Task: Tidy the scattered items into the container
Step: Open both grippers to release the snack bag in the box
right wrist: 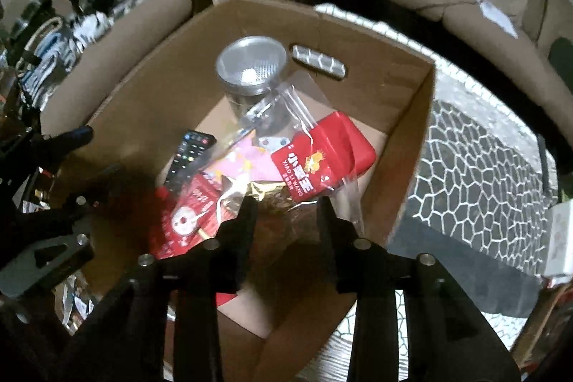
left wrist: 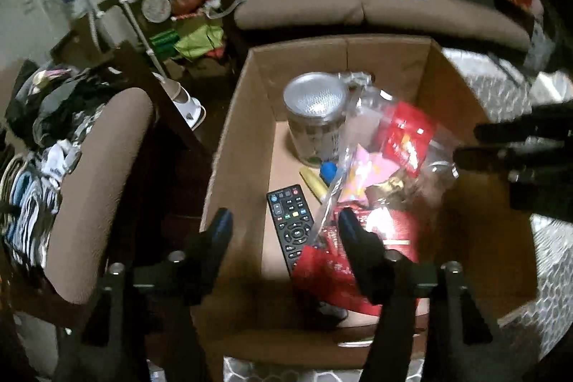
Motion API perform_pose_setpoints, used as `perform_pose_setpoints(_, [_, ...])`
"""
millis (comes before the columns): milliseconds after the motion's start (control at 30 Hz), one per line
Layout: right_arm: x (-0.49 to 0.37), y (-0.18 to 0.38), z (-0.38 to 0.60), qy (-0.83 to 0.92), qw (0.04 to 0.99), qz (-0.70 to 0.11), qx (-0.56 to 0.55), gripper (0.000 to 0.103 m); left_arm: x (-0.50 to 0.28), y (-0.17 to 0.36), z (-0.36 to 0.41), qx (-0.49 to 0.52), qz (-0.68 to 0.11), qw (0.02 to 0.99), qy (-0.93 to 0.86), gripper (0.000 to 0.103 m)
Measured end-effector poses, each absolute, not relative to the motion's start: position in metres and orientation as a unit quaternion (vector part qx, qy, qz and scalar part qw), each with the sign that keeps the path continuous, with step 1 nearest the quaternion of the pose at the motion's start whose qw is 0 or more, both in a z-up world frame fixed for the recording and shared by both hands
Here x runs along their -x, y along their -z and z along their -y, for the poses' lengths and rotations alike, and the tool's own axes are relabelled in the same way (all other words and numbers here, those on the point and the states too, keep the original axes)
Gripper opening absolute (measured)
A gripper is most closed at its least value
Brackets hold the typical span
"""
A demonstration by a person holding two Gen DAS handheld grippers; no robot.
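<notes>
In the left wrist view, the left gripper hangs wide open over the near-left part of the cardboard box, and it holds nothing. One finger is above the left wall of the box and the other is above the red packets. Inside the box I see a tin can standing upright, a remote control lying flat, a yellow tube with a blue cap beside it, and a clear plastic bag with a red pouch in it. The right gripper shows at the right edge, but its opening I cannot tell from here. In the right wrist view, the right gripper is also open and empty, just above the clear plastic bag, and the red pouch is seen much clearer. This view also shows a hand slot in the far wall and the patterned bench to the right of the box, where a white packet lies; the left view shows neither well. I think the bag may be the risk: it leans on the can, so a finger pulling up could catch the loose plastic and lift it out again. The two grippers are also near each other and could collide.
</notes>
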State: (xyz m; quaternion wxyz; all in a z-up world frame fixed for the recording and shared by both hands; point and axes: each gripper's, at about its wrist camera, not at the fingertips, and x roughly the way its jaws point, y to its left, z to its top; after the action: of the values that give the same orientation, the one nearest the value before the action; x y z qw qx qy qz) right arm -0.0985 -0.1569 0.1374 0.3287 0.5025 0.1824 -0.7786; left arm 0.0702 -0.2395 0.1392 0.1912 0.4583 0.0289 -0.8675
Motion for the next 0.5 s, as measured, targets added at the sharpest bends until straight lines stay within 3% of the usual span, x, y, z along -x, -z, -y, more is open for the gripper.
perform_pose_setpoints(500, [0.022, -0.154, 0.125, 0.8, 0.339, -0.191, -0.456, 0.038, -0.12, -0.14, 0.221, -0.444, -0.078, 0.202, 0.869, 0.066])
